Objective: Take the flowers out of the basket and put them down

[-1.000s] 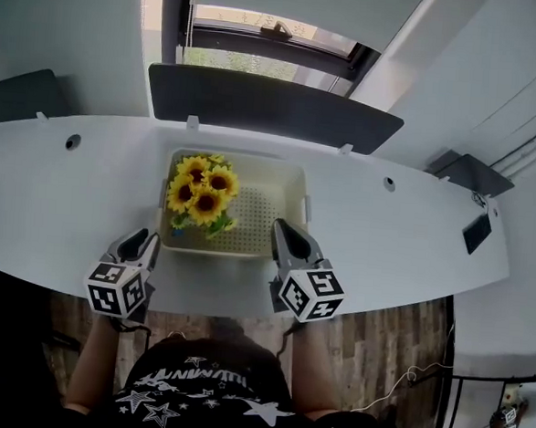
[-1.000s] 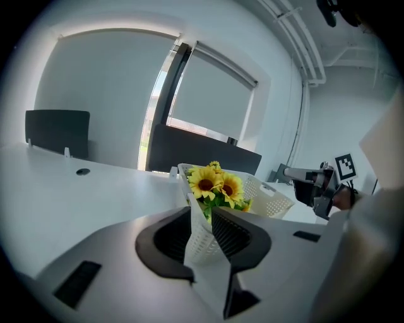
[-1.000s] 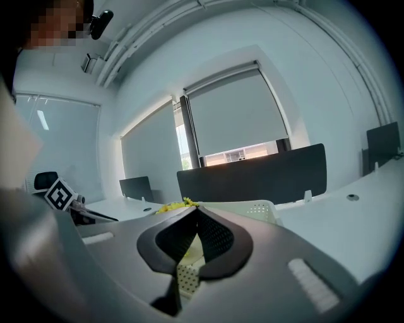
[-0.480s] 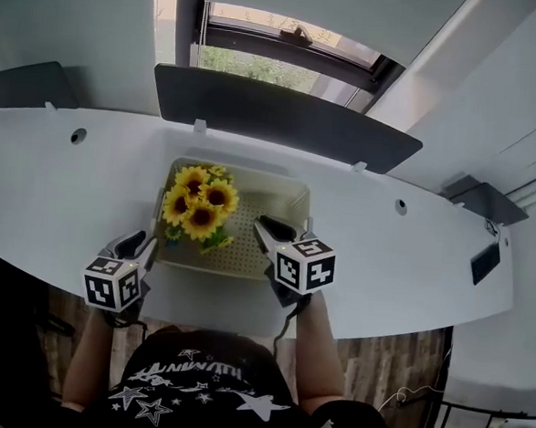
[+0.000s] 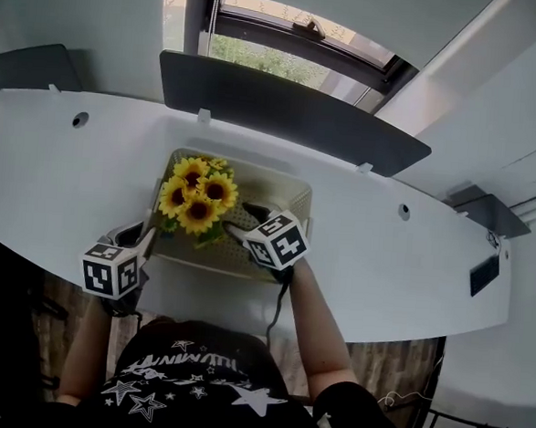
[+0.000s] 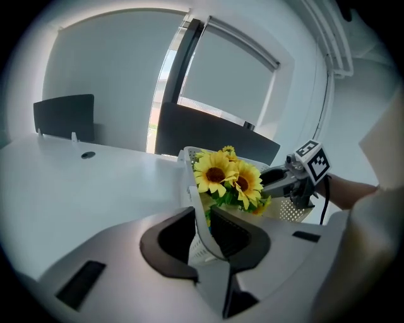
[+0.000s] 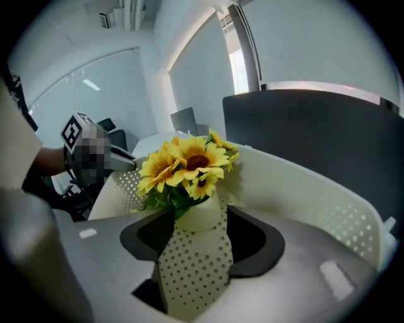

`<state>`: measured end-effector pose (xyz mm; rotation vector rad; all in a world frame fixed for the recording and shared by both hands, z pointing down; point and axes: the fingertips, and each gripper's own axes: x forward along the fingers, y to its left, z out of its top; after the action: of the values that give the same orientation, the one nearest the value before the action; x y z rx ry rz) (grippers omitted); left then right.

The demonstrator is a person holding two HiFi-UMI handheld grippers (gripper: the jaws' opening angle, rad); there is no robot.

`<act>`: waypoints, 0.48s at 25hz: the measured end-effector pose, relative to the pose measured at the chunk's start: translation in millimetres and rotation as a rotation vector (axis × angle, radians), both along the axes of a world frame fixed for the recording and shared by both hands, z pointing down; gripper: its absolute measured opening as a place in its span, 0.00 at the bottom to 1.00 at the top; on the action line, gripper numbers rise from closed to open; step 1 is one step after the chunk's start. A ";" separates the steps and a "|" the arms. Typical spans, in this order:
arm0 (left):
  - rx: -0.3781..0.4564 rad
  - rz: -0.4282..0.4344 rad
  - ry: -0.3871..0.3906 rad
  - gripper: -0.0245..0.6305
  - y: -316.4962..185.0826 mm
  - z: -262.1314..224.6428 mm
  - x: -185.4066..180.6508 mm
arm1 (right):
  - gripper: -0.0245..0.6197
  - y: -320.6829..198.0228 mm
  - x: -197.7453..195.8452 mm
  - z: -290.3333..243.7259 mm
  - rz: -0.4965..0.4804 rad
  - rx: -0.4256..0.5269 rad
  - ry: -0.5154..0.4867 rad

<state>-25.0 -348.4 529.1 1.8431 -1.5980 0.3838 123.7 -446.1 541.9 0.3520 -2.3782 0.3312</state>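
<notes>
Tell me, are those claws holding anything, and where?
Left gripper, just closing, clamps the basket by its rim; right gripper, just opening, straddles the flower pot, ungripped.

Wht desk (image 5: 69,176) w/ basket (image 5: 262,168)

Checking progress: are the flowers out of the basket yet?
No: in the head view the flowers stand inside the basket, at its left end.

Count: one basket (image 5: 292,199), one sunflower bunch (image 5: 196,199), four big blooms (image 5: 217,188) showing from above. Two tools: left tool (image 5: 143,238), right tool (image 5: 243,221). One worktop (image 5: 411,264), three dark divider panels (image 5: 293,119).
</notes>
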 end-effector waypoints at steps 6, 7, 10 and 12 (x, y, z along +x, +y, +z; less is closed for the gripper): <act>-0.001 -0.022 0.037 0.14 -1.3 -0.1 -0.4 | 0.41 -3.9 -3.7 38.0 -0.117 0.054 0.123; -0.002 -0.023 0.037 0.14 -1.0 -0.2 -0.5 | 0.42 -2.2 -4.5 44.9 -0.133 0.059 0.143; 0.000 -0.028 0.036 0.14 -0.9 0.6 -2.1 | 0.46 -0.4 -14.6 57.7 -0.157 0.094 0.133; 0.001 -0.029 0.035 0.14 -1.3 1.3 -1.7 | 0.56 1.0 -24.6 58.3 -0.166 0.111 0.073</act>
<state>-26.7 -349.7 530.4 1.8149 -1.5997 0.3359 99.2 -445.1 600.2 0.2118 -2.3406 0.1083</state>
